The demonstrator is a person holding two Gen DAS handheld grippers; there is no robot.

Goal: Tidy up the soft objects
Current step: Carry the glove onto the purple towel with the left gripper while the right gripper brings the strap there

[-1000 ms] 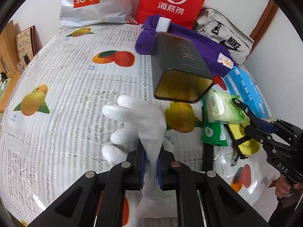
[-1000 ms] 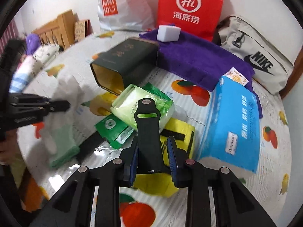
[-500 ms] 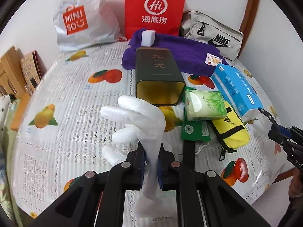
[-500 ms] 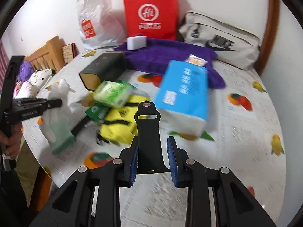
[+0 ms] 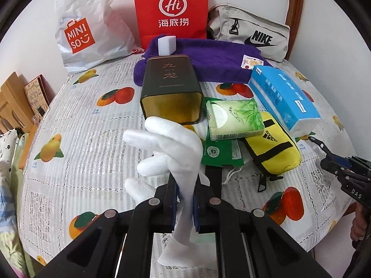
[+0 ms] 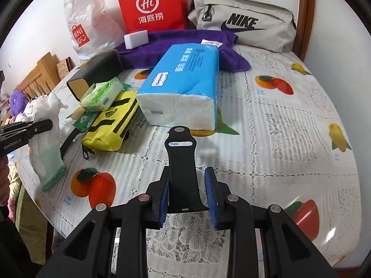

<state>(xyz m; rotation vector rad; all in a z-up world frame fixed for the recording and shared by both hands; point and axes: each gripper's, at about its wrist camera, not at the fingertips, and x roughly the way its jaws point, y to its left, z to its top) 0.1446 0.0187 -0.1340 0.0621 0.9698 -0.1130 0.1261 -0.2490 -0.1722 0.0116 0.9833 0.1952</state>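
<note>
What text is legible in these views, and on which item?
"MINISO": white plastic bag
"Hi" with "海底捞": red paper bag
"NIKE": grey pouch
"九龙": dark tin
"adidas", seen upside down: yellow pouch
"DAS": right hand-held gripper
"GenRobot.AI": left hand-held gripper
"ngo", partly cut off: black strap
Blue tissue pack, green tissue pack, green sachet: print too small to read.

A limp white fabric glove [image 5: 176, 143] hangs upright above the fruit-print tablecloth [image 5: 81, 125], fingers spread, just before the open mouth of the dark green tin [image 5: 170, 92]. A black silicone watch strap [image 6: 183, 169] is raised off the tablecloth, well right of the tin.
</note>
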